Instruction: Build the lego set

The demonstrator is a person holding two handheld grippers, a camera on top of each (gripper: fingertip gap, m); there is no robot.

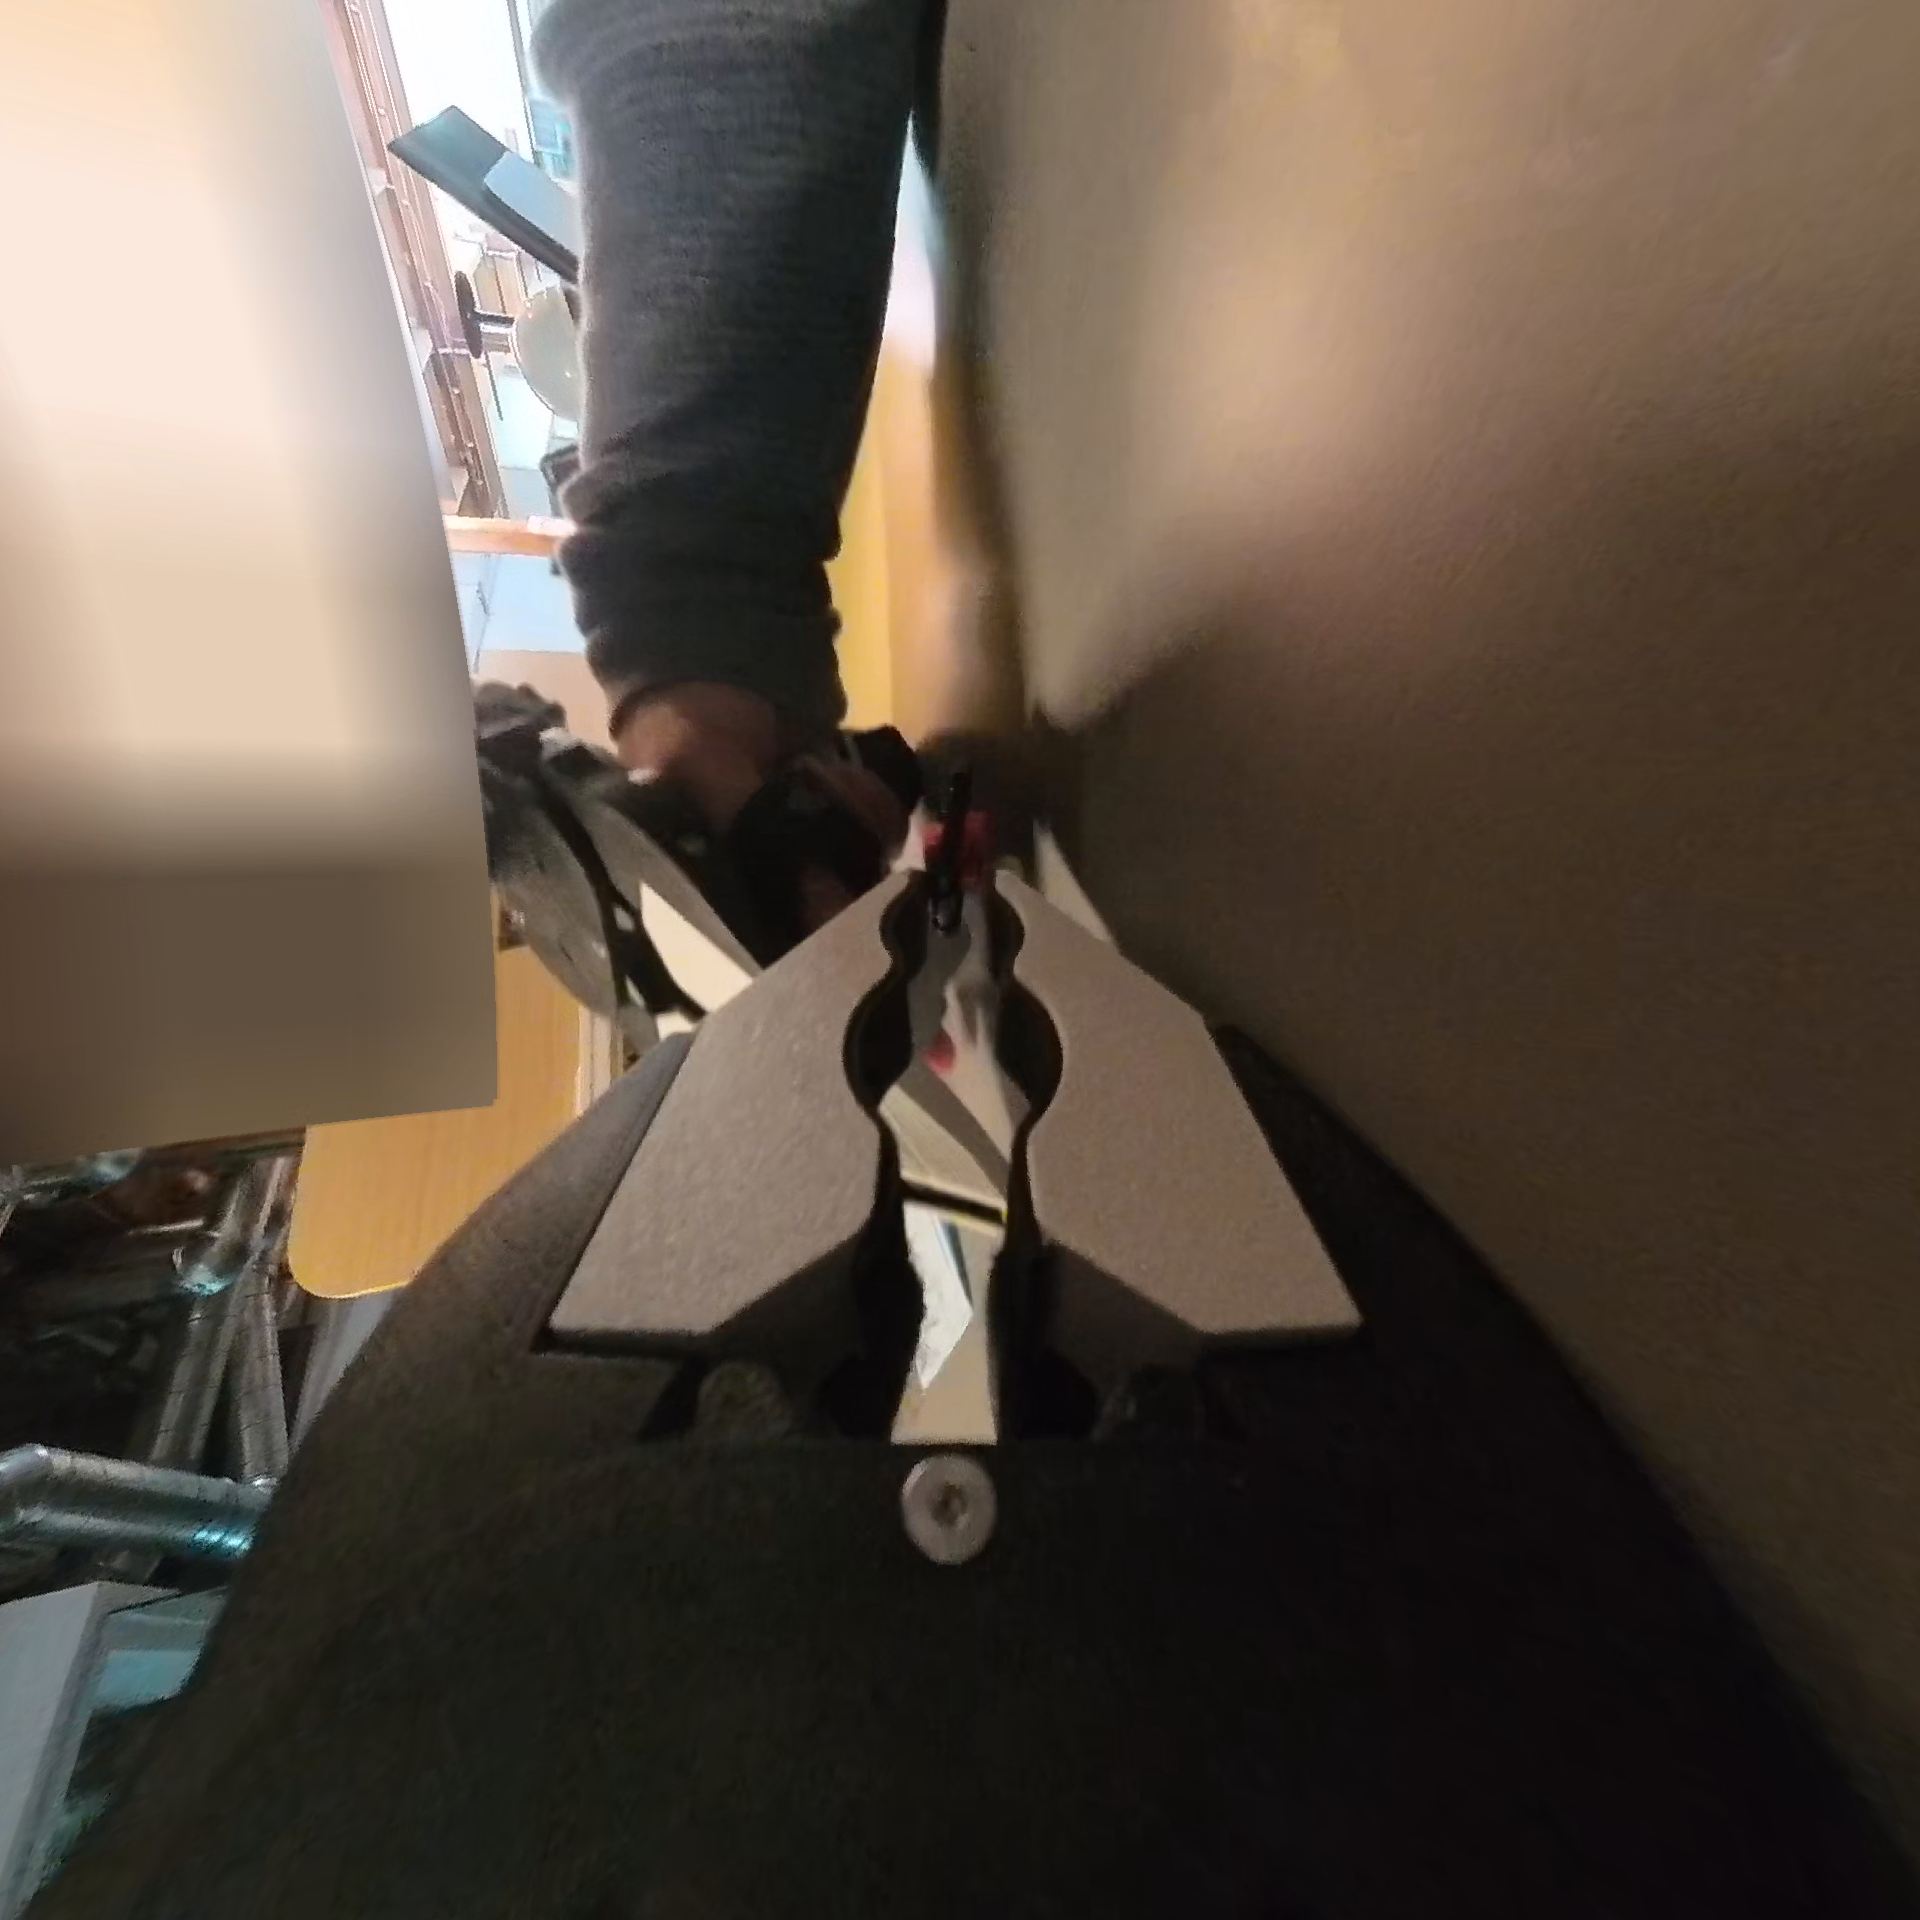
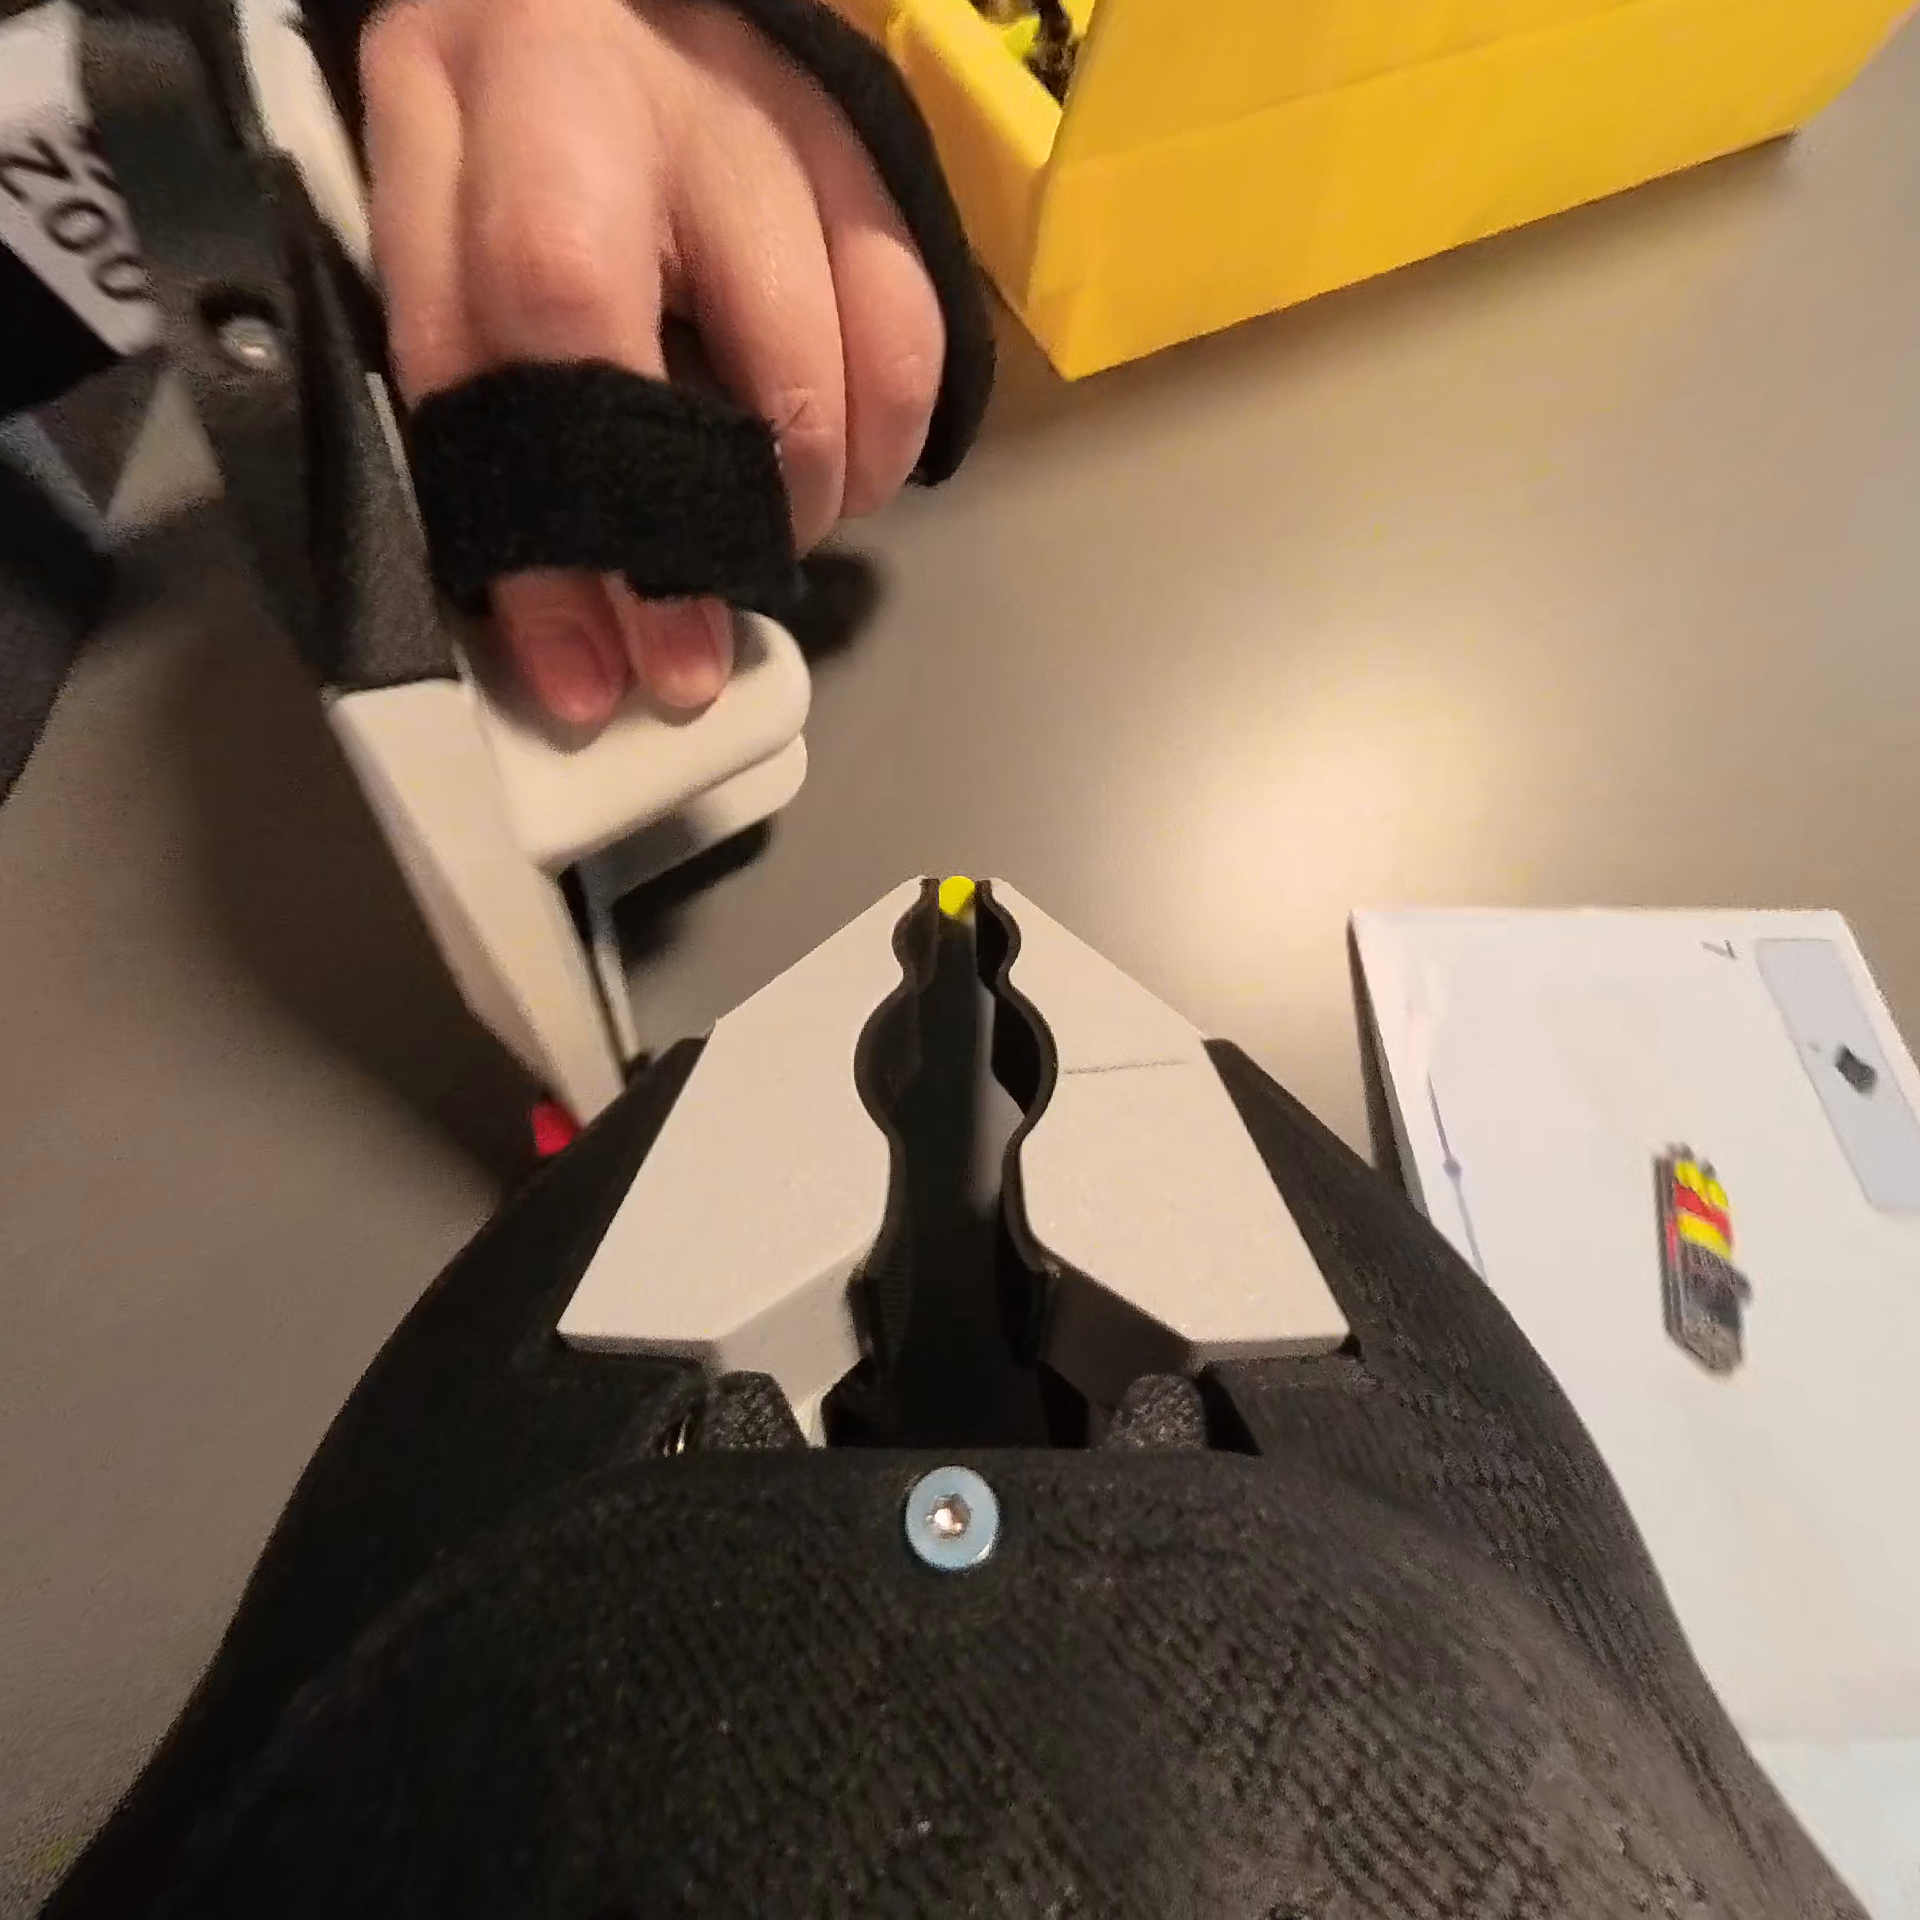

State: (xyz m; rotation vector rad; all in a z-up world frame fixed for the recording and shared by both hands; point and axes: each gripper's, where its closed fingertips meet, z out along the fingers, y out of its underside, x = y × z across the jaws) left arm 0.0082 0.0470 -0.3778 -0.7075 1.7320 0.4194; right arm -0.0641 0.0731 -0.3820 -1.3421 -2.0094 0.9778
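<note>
Left gripper: jaws pinched on thin black lego piece at tips, red bit just beyond; view rolled sideways, table at right edge, my other sleeve ahead. Right wrist view: left hand strapped to handle at left; right gripper clamps small yellow lego piece between tips, above table. Yellow box upper right, instruction sheet at right showing black-red-yellow model. I judge build early: 2 pieces held, not yet joined; most steps left.
</note>
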